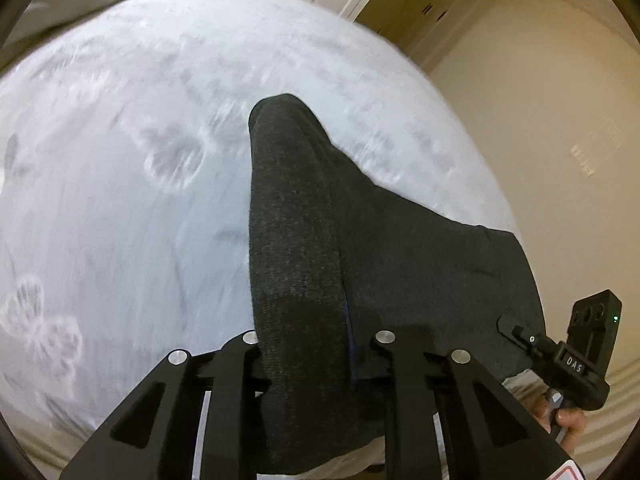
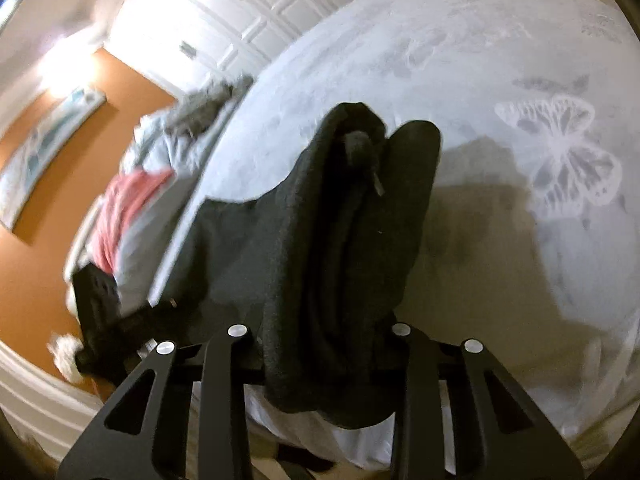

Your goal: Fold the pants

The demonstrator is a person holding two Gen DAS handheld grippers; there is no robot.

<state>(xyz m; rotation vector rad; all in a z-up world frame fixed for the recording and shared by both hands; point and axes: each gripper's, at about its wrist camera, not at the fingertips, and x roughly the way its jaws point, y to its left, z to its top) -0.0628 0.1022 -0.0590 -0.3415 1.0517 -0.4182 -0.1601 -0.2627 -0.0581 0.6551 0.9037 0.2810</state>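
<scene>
The dark grey pants point(image 1: 304, 240) hang stretched between both grippers above a pale bed. My left gripper point(image 1: 316, 340) is shut on one end of the pants; the cloth bunches between its fingers and drapes over them. My right gripper point(image 2: 320, 332) is shut on the other end of the pants point(image 2: 340, 240), with thick folds and a drawstring tip showing. The right gripper also shows in the left wrist view point(image 1: 576, 356), at the pants' far edge, held by a hand. The left gripper shows blurred in the right wrist view point(image 2: 100, 312).
The bed cover point(image 1: 140, 200) is pale blue-white with butterfly prints point(image 2: 568, 160). A heap of bedding with a pink item point(image 2: 124, 208) lies at the bed's far end. White panelled doors point(image 2: 240, 12) and an orange wall point(image 2: 48, 248) stand beyond.
</scene>
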